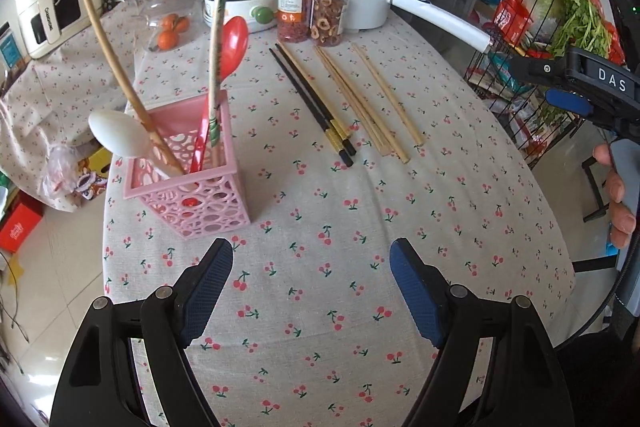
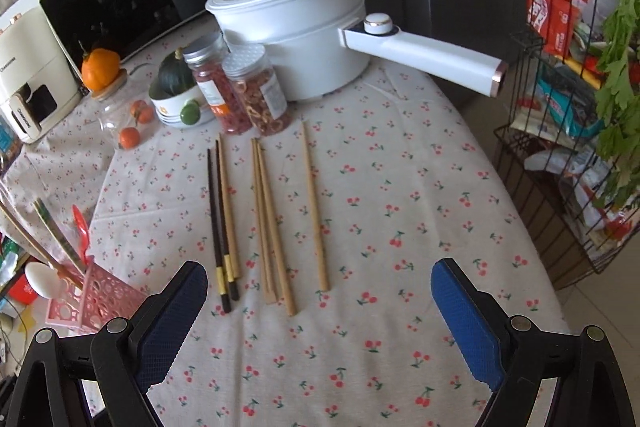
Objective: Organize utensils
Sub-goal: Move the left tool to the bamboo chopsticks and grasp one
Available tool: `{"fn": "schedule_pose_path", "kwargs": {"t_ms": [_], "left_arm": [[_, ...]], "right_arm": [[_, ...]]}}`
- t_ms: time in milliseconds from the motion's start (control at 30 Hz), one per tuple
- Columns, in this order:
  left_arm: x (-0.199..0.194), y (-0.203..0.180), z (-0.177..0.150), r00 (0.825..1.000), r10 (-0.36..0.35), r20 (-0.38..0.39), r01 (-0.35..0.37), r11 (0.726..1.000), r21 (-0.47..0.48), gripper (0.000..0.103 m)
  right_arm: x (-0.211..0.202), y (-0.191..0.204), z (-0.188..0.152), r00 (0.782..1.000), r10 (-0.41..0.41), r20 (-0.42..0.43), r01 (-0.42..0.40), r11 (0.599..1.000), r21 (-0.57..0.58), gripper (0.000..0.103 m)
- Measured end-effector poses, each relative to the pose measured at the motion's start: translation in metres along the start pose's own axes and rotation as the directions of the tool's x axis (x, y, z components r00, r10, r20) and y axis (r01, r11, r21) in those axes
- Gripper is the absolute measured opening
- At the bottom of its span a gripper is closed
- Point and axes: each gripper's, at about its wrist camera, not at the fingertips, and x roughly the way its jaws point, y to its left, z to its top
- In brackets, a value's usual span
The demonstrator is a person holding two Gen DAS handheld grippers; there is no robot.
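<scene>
from my left wrist view, my left claw (image 1: 311, 283) hangs wide and empty over the cherry-print counter (image 1: 360, 227). the pink holder (image 1: 188, 179) stands at ten o'clock, with a white spoon (image 1: 120, 139), a red spoon (image 1: 228, 63) and two sticks leaning in it. loose chopsticks (image 1: 348, 103) lie flat at twelve o'clock, well apart from the holder. my right claw (image 1: 568, 99) shows at three o'clock; i cannot tell its spread here.

from my right wrist view, my right claw (image 2: 319, 291) is wide and empty above the counter (image 2: 400, 227). the chopsticks (image 2: 268, 219) lie at twelve o'clock, dark pair (image 2: 220, 227) leftmost, below two jars (image 2: 236, 91) and a white pot (image 2: 296, 39). the holder (image 2: 88, 299) sits at nine o'clock.
</scene>
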Motion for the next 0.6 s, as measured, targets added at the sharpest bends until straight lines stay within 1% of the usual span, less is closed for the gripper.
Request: {"fn": "schedule_pose_path", "kwargs": {"t_ms": [67,133,200,367,433,500,567,600], "left_arm": [[0.012,-0.011,0.005,1.000,0.018,-0.016,-0.018,1.000,0.024,0.083],[0.026,-0.021,0.009,0.999,0.033,-0.037,-0.032,0.999,0.036,0.081],[0.037,-0.030,0.015,0.998,0.019,-0.057,-0.017,0.999,0.041,0.077],[0.064,-0.052,0.040,0.998,0.019,-0.063,-0.018,0.999,0.032,0.055],[0.074,-0.056,0.053,0.998,0.003,-0.057,-0.003,1.000,0.006,0.051],[0.087,-0.058,0.070,0.998,-0.005,-0.064,0.003,0.999,-0.033,0.044],[0.103,-0.062,0.089,0.998,-0.006,-0.068,0.002,0.998,-0.057,0.030],[0.110,-0.062,0.100,0.998,-0.002,-0.066,-0.003,0.998,-0.067,0.028]], "right_arm": [[0.003,-0.007,0.001,0.999,-0.030,-0.021,0.029,0.999,-0.037,0.094],[0.006,-0.016,0.001,0.998,-0.050,-0.025,0.049,0.998,-0.049,0.094],[0.009,-0.027,0.004,0.998,-0.059,-0.024,0.058,0.998,-0.036,0.094],[0.025,-0.052,0.009,0.996,-0.071,-0.061,0.071,0.997,-0.005,0.094],[0.033,-0.061,0.011,0.993,-0.086,-0.079,0.086,0.996,0.000,0.094],[0.041,-0.071,0.012,0.990,-0.107,-0.093,0.109,0.994,0.009,0.094],[0.048,-0.081,0.013,0.986,-0.131,-0.108,0.134,0.991,0.029,0.094],[0.052,-0.087,0.013,0.984,-0.132,-0.120,0.138,0.989,0.043,0.094]]}}
